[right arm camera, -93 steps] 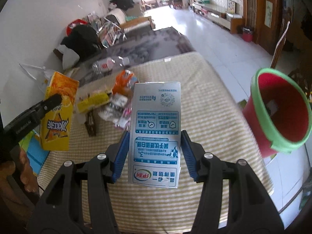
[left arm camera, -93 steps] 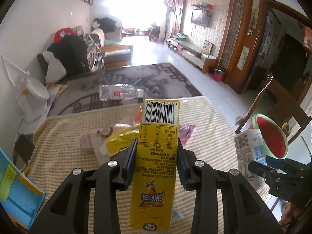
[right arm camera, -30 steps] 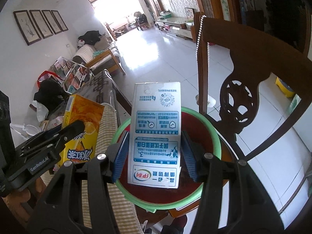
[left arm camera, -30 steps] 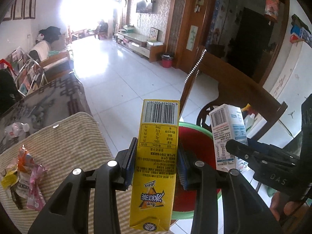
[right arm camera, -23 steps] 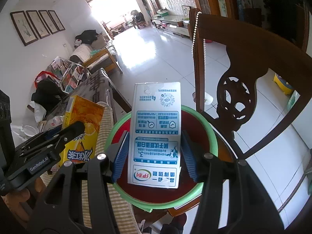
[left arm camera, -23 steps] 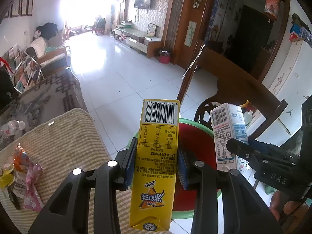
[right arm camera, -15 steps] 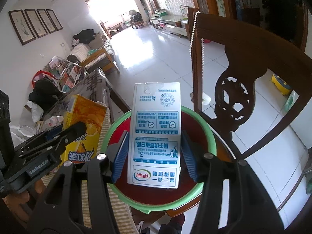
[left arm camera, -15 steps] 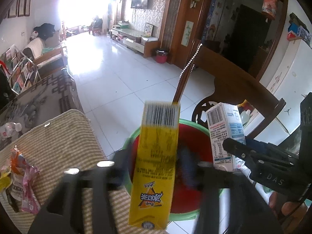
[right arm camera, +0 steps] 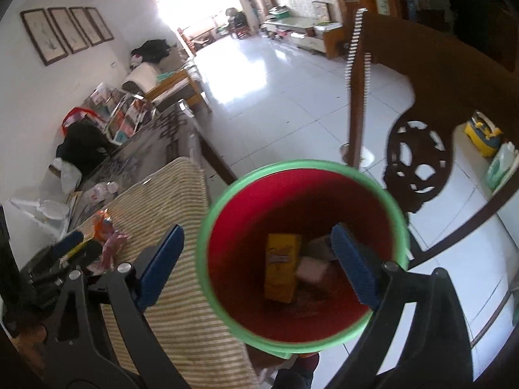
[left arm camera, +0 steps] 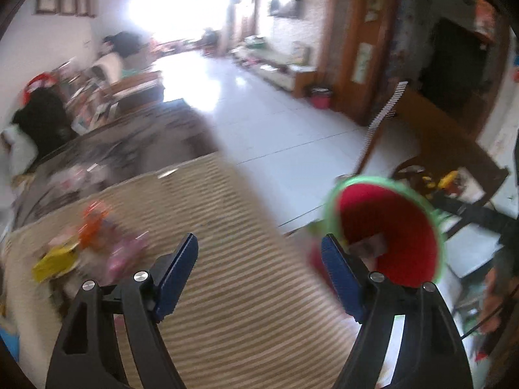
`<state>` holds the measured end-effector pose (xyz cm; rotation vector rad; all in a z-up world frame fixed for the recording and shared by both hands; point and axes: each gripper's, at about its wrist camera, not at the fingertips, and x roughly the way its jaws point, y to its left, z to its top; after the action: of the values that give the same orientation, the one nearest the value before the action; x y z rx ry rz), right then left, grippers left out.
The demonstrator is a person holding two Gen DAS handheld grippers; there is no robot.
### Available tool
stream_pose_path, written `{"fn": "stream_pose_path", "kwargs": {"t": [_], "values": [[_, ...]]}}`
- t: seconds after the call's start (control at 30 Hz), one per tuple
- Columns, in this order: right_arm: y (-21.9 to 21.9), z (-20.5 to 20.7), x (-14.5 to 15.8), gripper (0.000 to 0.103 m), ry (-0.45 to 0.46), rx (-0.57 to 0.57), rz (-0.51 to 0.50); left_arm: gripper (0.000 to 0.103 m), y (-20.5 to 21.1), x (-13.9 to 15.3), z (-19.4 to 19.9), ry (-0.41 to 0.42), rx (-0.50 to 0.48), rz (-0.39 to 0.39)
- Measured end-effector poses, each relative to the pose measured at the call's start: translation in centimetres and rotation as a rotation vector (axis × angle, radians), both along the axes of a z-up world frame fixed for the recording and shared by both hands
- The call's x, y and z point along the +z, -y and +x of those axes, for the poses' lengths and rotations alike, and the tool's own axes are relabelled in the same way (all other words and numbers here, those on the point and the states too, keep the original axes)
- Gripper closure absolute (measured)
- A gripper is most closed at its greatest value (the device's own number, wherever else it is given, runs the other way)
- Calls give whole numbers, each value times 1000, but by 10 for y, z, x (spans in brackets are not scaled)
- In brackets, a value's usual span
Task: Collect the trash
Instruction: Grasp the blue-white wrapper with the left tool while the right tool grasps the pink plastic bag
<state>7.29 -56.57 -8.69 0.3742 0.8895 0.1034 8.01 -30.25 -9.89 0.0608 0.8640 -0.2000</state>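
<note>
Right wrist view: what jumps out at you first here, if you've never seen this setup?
The red bucket with a green rim fills the middle, beside the striped tablecloth; a yellow carton lies at its bottom. The right gripper hangs open over it, holding nothing. Colourful wrappers lie on the cloth to the left.

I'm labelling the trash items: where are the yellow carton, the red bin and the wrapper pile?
yellow carton (right arm camera: 281,267): right wrist view, its front face.
red bin (right arm camera: 303,164): right wrist view, green rim.
wrapper pile (left arm camera: 94,225): left wrist view, blurred orange wrapper.
</note>
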Motion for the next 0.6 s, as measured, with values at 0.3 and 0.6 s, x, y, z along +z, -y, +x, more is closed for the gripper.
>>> {"fn": "stream_pose_path", "kwargs": {"t": [0.3,0.6], "values": [[-103,23,-10,12,-43,174,1,28,-136,-39,-58,-105,230,124],[-215,26,-19,12,-91,279,-46,28,-214,-94,-95,-251,108,209]]}}
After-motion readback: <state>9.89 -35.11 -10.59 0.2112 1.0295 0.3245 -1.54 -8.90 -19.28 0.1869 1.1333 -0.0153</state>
